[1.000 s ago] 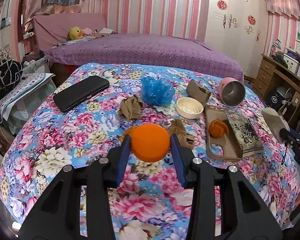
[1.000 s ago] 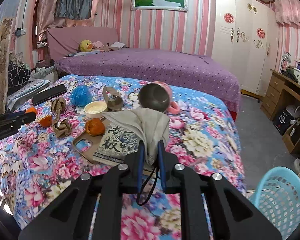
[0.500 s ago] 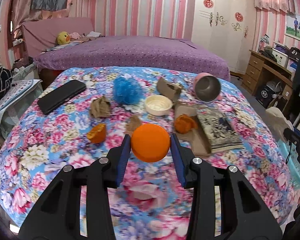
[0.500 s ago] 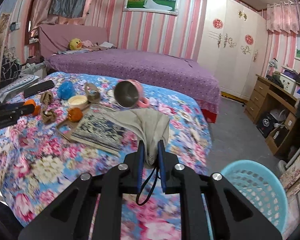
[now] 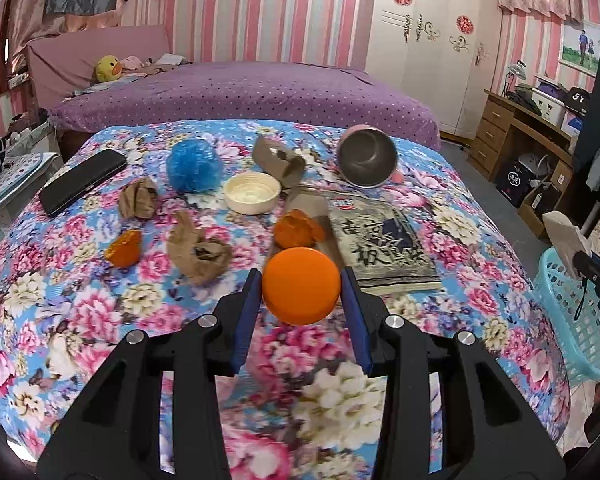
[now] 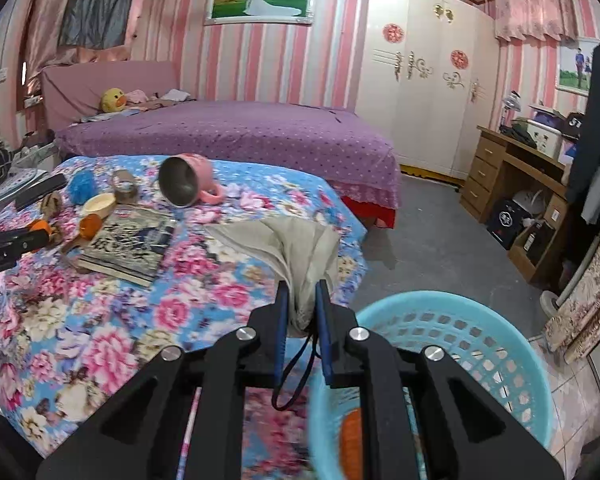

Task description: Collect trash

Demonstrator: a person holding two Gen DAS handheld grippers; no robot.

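Note:
My left gripper [image 5: 300, 285] is shut on an orange round lid [image 5: 301, 285], held above the flowered table [image 5: 100, 312]. My right gripper [image 6: 302, 296] is shut on a crumpled grey tissue [image 6: 300, 240], at the table's right edge beside the light blue basket [image 6: 452, 344]; something orange [image 6: 352, 436] lies in the basket. On the table lie orange peel pieces [image 5: 123, 247] [image 5: 298, 229], brown paper wads [image 5: 198, 249] [image 5: 138, 199], a torn brown cup piece [image 5: 278, 158] and a blue plastic wad [image 5: 194, 165].
A black phone [image 5: 82, 181], white lid [image 5: 252, 192], book [image 5: 380, 240], brown phone case [image 5: 304, 206] and a tipped pink mug [image 5: 366, 160] are on the table. A purple bed [image 6: 228, 132] is behind, a wooden desk [image 6: 516, 176] at right. The basket also shows in the left wrist view [image 5: 572, 312].
Both grippers have pulled back and swung right with their loads. The right gripper with the tissue has moved from over the book to the table's edge, beside the basket.

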